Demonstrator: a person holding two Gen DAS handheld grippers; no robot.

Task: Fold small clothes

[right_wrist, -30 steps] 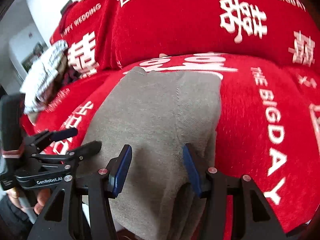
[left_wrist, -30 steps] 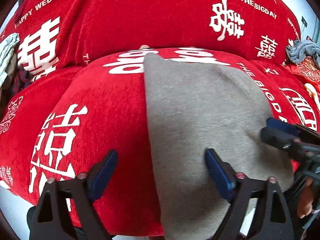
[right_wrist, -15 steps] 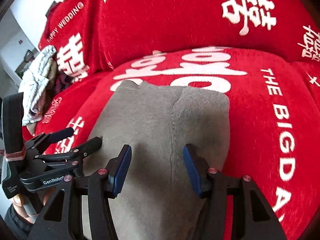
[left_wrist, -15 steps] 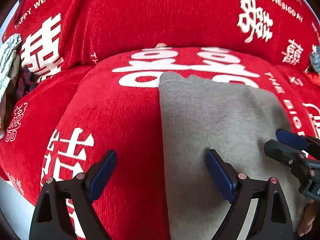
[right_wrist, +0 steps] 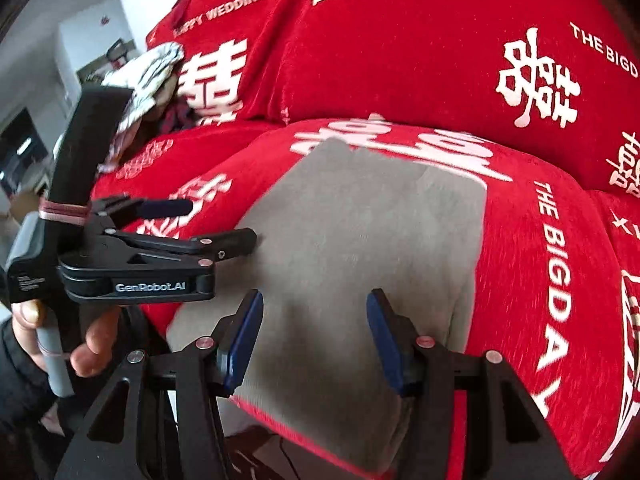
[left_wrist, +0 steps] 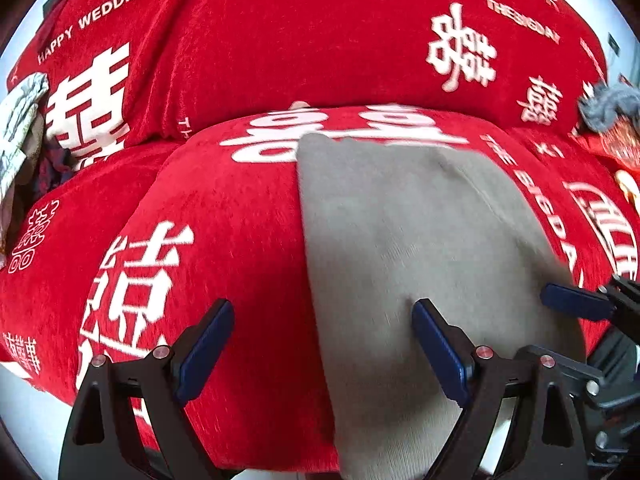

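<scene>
Nearest the left wrist camera, the left gripper (left_wrist: 322, 346) is seen with its jaws spread wide and nothing between them; one blue pad sits over red fabric at about 8 o'clock, the other over grey cloth at about 5 o'clock. Likewise, in the right wrist view the right gripper (right_wrist: 314, 338) is held with jaws apart and unloaded, both pads poised over the near part of the grey garment (right_wrist: 360, 248). Whether any pad touches the cloth cannot be told.

The grey garment (left_wrist: 416, 256) is laid flat on the seat cushion (left_wrist: 224, 216) of a sofa covered in red fabric with white lettering. Its long axis runs from the front edge of the cushion, where the near end hangs over, away toward 12 o'clock, and its straight far edge is pointed at the backrest (left_wrist: 320, 40). From the right wrist camera the left gripper (right_wrist: 212, 222) is seen at 9 o'clock, gripped by a hand (right_wrist: 86, 344), with its lower finger tip at the garment's left edge.

Farther off, a pale patterned cloth (right_wrist: 148, 76) is heaped at 10 o'clock beside the backrest, and a grey-blue bundle (left_wrist: 610, 106) is seen at 2 o'clock in the left wrist view.
</scene>
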